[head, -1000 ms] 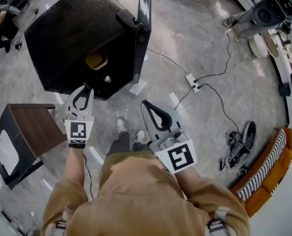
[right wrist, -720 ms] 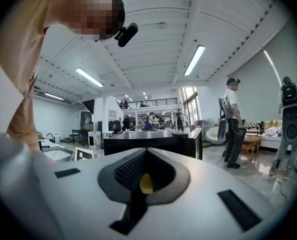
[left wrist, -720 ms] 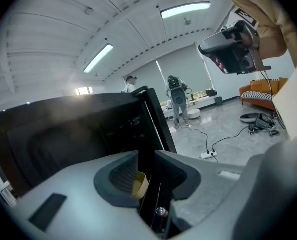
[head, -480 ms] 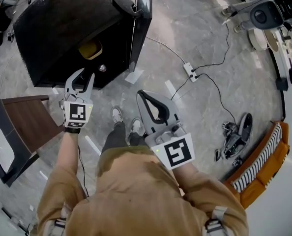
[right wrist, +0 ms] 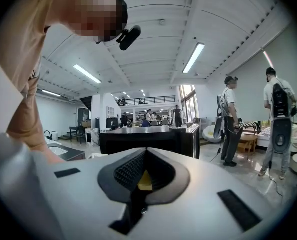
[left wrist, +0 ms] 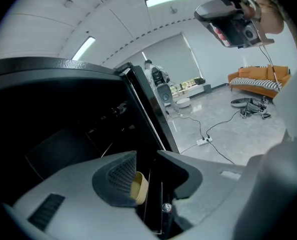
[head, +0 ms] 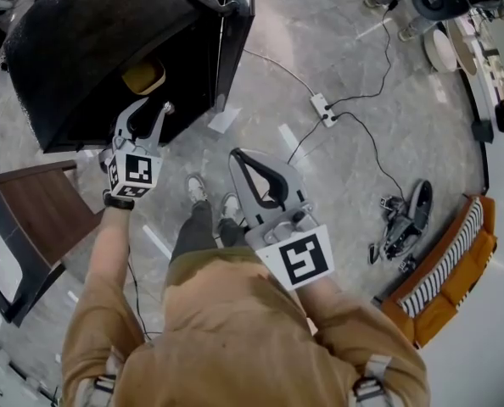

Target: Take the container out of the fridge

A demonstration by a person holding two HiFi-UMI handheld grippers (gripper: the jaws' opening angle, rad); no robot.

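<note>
A black mini fridge [head: 91, 49] stands on the floor with its door [head: 235, 24] swung open. A yellow container [head: 143, 76] sits inside on a shelf. My left gripper [head: 150, 107] hangs just in front of the opening, pointing down into it. Its jaws have just been opening and stand open with nothing gripped. In the left gripper view the container [left wrist: 140, 188] shows through the gap, beyond the left gripper [left wrist: 146, 156]. My right gripper [head: 238, 155] stays farther back, shut and empty. In the right gripper view the right gripper [right wrist: 146, 151] faces the fridge [right wrist: 148, 139].
A brown side table [head: 44, 202] stands at the left of the fridge. A power strip [head: 322, 108] with cables lies on the floor to the right. Loose gear [head: 400, 227] and an orange sofa [head: 456, 270] are farther right. People [right wrist: 228, 119] stand behind the fridge.
My left gripper has moved down and forward toward the fridge opening, and its jaws have spread wider. The right gripper has stayed nearly still.
</note>
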